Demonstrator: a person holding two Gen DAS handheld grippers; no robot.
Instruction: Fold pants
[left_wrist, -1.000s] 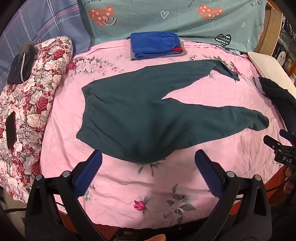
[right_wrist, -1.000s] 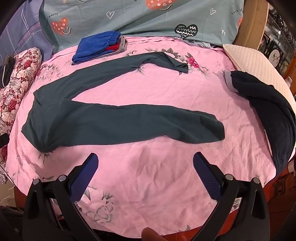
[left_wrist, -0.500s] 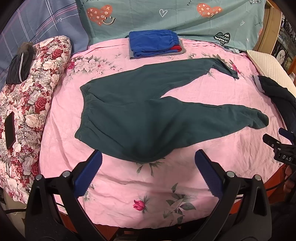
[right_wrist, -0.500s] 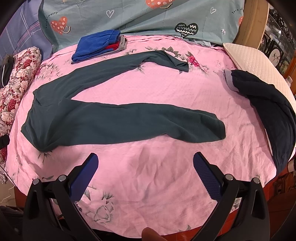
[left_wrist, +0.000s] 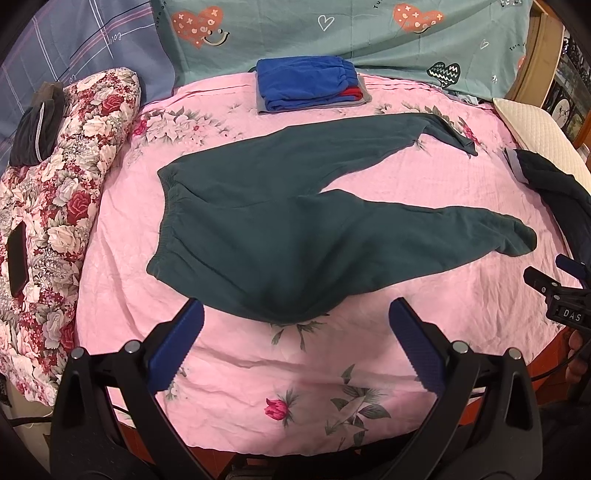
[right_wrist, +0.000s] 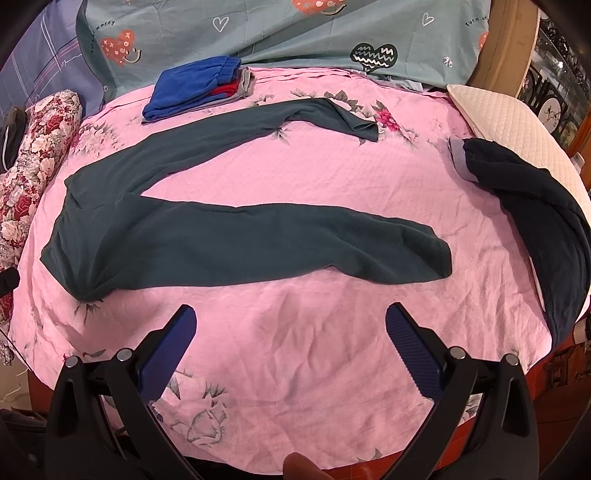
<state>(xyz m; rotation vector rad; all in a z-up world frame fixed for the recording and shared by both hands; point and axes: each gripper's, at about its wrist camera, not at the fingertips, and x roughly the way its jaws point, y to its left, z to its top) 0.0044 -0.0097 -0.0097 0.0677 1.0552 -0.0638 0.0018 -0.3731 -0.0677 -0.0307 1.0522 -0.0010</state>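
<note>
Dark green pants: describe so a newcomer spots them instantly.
Start at the pink floral bedsheet. Spread flat across its middle lie the dark green pants, waistband left, legs splayed in a V to the right. Unlike the folded blue stack behind and the navy garment at right, they are unfolded.

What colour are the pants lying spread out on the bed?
The pants are dark teal green, plain with no pattern. The right wrist view shows them best.

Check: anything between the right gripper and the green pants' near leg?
Nothing: only bare pink floral bedsheet separates the open right gripper from the dark green pants, in the right wrist view.
</note>
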